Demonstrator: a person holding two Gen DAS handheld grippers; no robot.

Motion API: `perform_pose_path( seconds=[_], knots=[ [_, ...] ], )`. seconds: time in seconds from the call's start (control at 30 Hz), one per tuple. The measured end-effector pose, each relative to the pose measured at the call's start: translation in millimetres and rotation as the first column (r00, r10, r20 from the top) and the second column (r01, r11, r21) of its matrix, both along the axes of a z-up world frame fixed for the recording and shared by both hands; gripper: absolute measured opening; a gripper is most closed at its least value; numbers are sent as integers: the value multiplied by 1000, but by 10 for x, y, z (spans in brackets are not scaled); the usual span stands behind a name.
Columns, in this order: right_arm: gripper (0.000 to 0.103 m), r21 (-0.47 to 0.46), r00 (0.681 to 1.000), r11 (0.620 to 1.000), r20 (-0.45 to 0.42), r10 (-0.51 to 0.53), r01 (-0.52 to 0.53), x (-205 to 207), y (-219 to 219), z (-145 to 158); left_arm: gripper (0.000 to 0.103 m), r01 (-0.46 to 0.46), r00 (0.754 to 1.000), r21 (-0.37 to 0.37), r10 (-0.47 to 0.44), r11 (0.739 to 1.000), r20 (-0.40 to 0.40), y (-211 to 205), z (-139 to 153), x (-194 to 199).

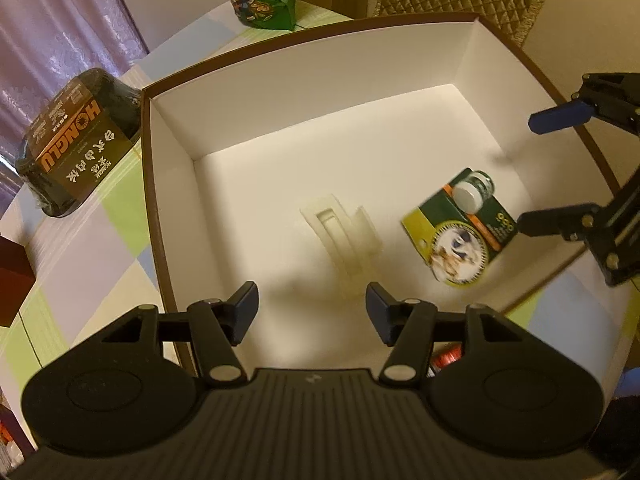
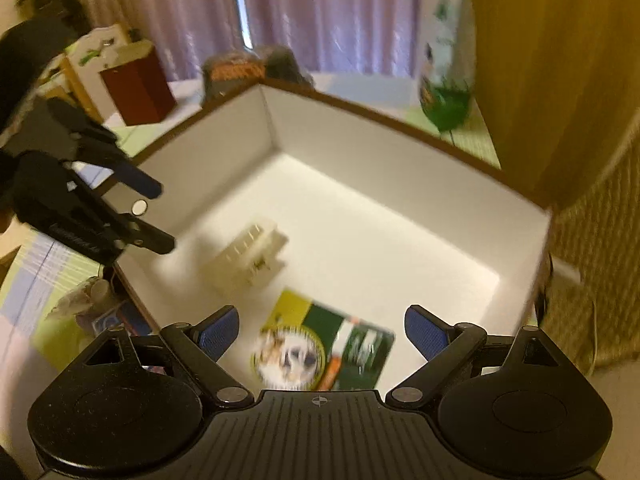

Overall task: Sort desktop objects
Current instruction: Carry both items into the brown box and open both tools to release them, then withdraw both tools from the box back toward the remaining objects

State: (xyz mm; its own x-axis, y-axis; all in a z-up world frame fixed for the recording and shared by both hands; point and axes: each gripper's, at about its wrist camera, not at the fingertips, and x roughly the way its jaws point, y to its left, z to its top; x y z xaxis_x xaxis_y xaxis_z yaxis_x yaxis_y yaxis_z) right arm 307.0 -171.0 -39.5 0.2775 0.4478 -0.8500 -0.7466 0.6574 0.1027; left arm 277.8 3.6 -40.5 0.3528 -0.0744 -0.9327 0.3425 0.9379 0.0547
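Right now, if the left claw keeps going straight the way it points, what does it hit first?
Probably the cream plastic insert on the floor of the open box; the left claw is open and aimed at it, though depth is uncertain.

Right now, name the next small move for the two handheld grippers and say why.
Probably swing the open, empty left gripper out toward the dark plastic-wrapped HONGLU pack on the table: it lies outside the big white cardboard box, which already holds the green-yellow carton.

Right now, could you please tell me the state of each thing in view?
Left gripper: open, empty.
Right gripper: open, empty.
Box: open-topped.
Green package: lying flat in the box.
Small jar: lying on the package.
White tray: lying in the box.
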Motion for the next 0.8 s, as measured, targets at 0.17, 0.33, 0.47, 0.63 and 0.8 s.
perform_pose_path(
  seconds=[0.17,0.33,0.47,0.63,0.8],
  knots=[
    [92,2,998,998,-42,-55,55,-64,-87,101,60,-12,1000,7,12,1000,21,7,72,-112],
    [92,7,996,997,-39,-77,77,-185,-162,179,61,-24,999,7,24,1000,49,-8,173,-214],
    [92,10,995,995,-37,-94,95,-281,-222,240,63,-18,998,9,17,1000,67,-36,245,-331],
    [92,15,993,993,-34,-116,117,-403,-296,317,65,-16,996,7,15,1000,87,-43,322,-501],
    [92,29,991,991,-25,-133,133,-558,-341,380,66,-14,995,2,14,1000,103,-34,386,-682]
  ],
)
